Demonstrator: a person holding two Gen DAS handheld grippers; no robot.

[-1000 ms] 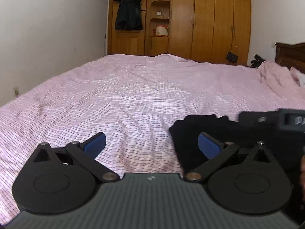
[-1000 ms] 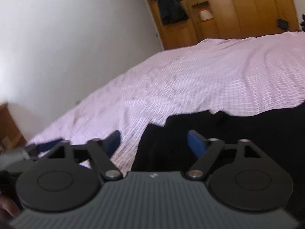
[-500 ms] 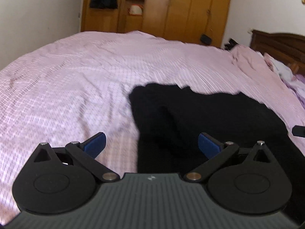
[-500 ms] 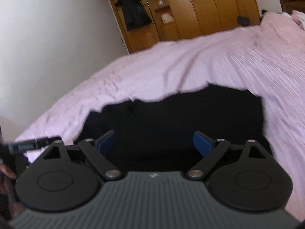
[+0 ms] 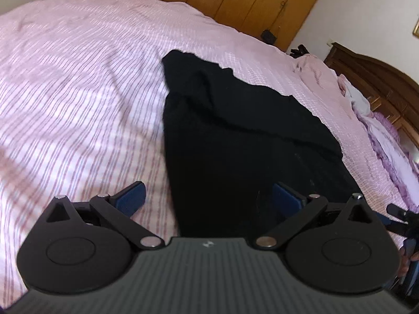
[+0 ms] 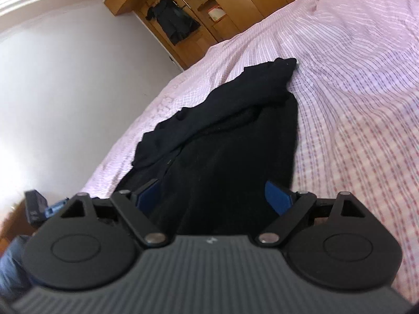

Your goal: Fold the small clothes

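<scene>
Black garment (image 5: 235,136): lies spread on the bed, its near end reaching under both claws, its far end bunched into a ridge of folds; a loose flap lies across its upper part. No part of it is lifted.

Bed (image 5: 78,78): covered in a pink checked sheet, wrinkled; crumpled pink and lilac bedding (image 5: 379,130) heaped at the far right beside a dark wooden headboard (image 5: 379,73).

Left claw (image 5: 208,196): jaws spread wide, blue pads apart; the left pad over bare sheet, the right pad over the garment's near left edge. Nothing pinched.

Right claw (image 6: 213,193): jaws wide but closing; black cloth lies between and beneath the blue pads, which do not press on it. Its tip shows at the right edge of the left wrist view.

Wardrobe (image 6: 235,5): wooden, at the far wall; open shelf niches hold a small pale container with a red band (image 6: 216,14); contents cannot be told. A dark garment on a hanger (image 6: 175,23) hangs on its left door.
</scene>
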